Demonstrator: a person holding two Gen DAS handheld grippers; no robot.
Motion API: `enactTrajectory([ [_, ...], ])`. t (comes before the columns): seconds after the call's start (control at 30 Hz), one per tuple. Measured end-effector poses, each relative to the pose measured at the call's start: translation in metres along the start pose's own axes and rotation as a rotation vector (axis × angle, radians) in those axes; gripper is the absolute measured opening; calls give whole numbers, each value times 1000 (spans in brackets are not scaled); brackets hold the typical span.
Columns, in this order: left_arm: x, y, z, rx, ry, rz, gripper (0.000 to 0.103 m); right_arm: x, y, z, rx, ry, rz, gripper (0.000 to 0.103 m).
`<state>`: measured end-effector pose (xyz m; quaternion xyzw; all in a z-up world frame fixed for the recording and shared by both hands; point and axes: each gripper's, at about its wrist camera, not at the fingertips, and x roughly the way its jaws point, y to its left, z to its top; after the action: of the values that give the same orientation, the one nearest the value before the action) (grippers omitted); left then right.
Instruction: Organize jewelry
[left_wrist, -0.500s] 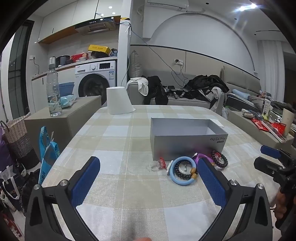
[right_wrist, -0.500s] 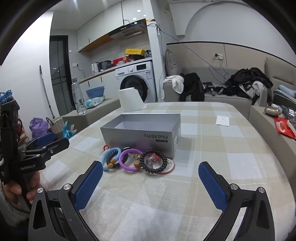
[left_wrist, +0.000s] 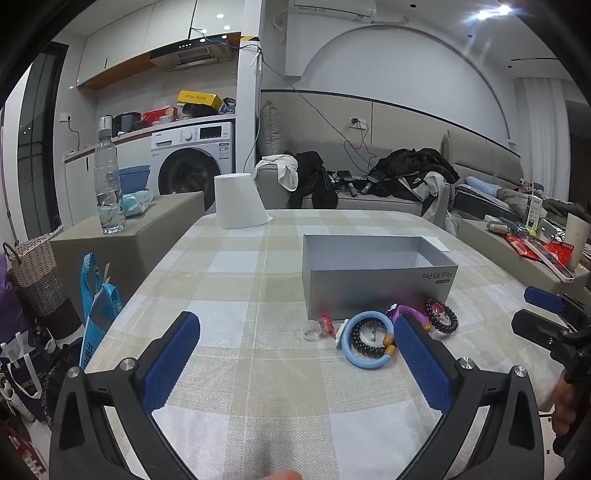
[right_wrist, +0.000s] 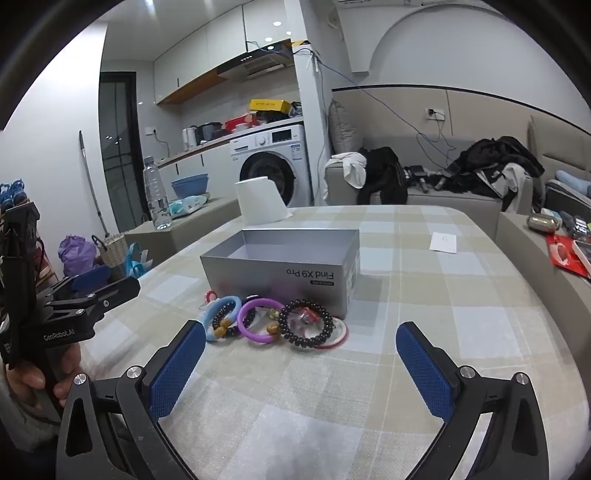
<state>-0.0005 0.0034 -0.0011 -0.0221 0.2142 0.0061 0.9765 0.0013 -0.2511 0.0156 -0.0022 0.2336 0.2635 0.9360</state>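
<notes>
Although half a second separates the two sets of views, almost nothing has changed: the left tool (left_wrist: 297, 354) and the right tool (right_wrist: 301, 354) hold nearly the same poses, and no item has shifted. Judged from this, the task is at its start, with approach not yet begun and nothing sorted.

Tool state: both tools stand wide open, blue pads spread, nothing between them. Both hover above the near part of the desk (right_wrist: 461, 295), clear of the jewelry.

Jewelry location: all pieces lie in one row on the checked cloth, just beside the near wall of the grey box (right_wrist: 280, 266), toward the middle of the desk. The box is open and appears empty.

Jewelry appearance, from the left in the right wrist view:
- a small red-and-clear piece (left_wrist: 321, 326), too small to identify;
- a light blue ring (right_wrist: 223, 317), with a strand of dark and amber beads (left_wrist: 369, 343) lying inside it;
- a purple ring (right_wrist: 258, 321), touching the blue ring;
- a black bead bracelet (right_wrist: 306, 326), overlapping a thin red-and-white bangle (right_wrist: 338, 338).

The pieces touch or overlap, so lifting one may drag its neighbour. The rings are smooth and rigid; the bead strands are likely to sag when lifted. The black bead bracelet is nearest the right tool, the blue ring nearest the left.
</notes>
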Motion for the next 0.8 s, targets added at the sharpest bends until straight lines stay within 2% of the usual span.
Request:
enactTrajectory([
  [0.47,2,4,0,-23,5,14,102,0,2,-2,4,-6,-5,103],
  [0.8,3,-1,-2,0,3,20,102,1,1,-2,6,-11,-6,103],
])
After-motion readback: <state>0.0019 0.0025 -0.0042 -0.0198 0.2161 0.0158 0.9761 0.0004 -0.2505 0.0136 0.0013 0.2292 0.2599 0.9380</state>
